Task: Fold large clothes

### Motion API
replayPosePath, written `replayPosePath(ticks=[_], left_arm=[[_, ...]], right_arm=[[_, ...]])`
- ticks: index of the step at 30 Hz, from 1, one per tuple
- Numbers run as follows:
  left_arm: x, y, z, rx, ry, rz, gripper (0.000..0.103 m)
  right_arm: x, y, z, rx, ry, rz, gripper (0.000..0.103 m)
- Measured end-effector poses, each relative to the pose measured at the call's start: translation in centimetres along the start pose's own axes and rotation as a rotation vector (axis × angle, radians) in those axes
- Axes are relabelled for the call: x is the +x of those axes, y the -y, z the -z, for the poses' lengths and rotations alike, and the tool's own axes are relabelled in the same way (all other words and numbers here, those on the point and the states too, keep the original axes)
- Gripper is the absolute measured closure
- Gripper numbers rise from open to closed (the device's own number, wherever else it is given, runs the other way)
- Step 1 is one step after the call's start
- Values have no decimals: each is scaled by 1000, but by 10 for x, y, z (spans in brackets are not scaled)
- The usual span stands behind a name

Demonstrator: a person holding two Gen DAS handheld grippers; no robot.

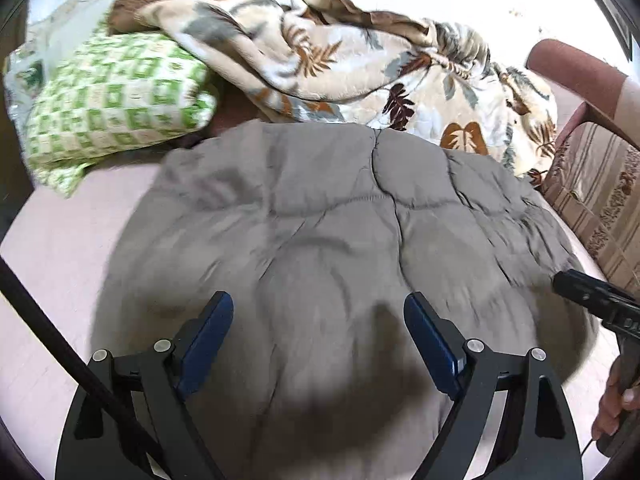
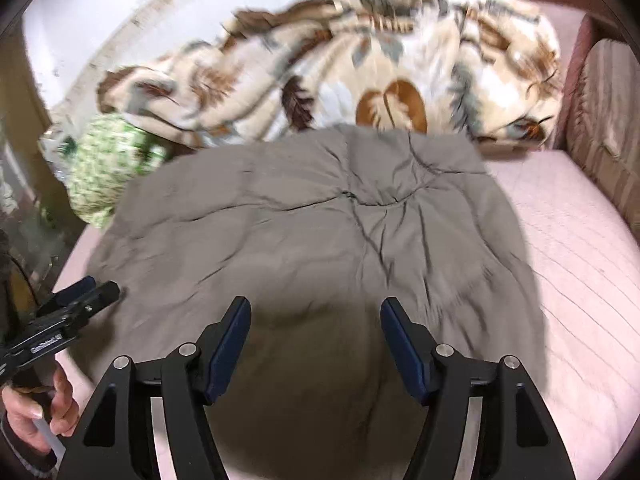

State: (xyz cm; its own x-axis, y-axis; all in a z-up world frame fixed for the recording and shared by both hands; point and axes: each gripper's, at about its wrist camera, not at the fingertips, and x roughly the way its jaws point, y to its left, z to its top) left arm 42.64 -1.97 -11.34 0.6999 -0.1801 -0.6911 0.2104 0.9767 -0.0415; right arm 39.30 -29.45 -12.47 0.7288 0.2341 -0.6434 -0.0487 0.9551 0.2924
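**Grey quilt lying folded, both grippers free above it**

I am looking down at the grey-brown quilted padded garment (image 1: 340, 240), which is lying in a rounded, puffy bundle in the middle of the pale pink mattress (image 2: 580, 264). It is looking already doubled over at least once, with seams and creases meeting near its far middle; whether another fold is due I am only guessing, but the bundle is seeming compact and close to done.

I am holding the left gripper (image 1: 318, 312) over the near edge with its jaws spread wide and nothing between them. The right gripper (image 2: 316, 316) is hovering likewise, jaws well apart and empty, just right of the left one.

Beyond the garment, a cream leaf-printed fleece blanket (image 1: 360, 64) is sprawling unfolded along the far side, touching it. A green-and-white checked pillow (image 1: 116, 96) is sitting far left.
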Motion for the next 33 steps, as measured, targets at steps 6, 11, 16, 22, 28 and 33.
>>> replayPosePath(ticks=[6,11,16,22,28,33], left_arm=[[-59,-1,41,-7,33,-59,16],[-84,-10,65,-63,81,-112,16],[-73,-21,65,-91,111,-157,16],[-26,-41,66,-105,28,-185,16],[-16,-35,68,-80,39,-224,15],[-13,-31,70,-61,47,-248,15]], right_arm=[[-55,-9,50,67,38,6,28],[-67,-3,67,125,38,23,28],[-63,-18,60,45,88,63,28],[-30,-18,55,18,58,98,28],[-5,-12,60,33,2,110,26],[1,-13,65,21,-3,116,23]])
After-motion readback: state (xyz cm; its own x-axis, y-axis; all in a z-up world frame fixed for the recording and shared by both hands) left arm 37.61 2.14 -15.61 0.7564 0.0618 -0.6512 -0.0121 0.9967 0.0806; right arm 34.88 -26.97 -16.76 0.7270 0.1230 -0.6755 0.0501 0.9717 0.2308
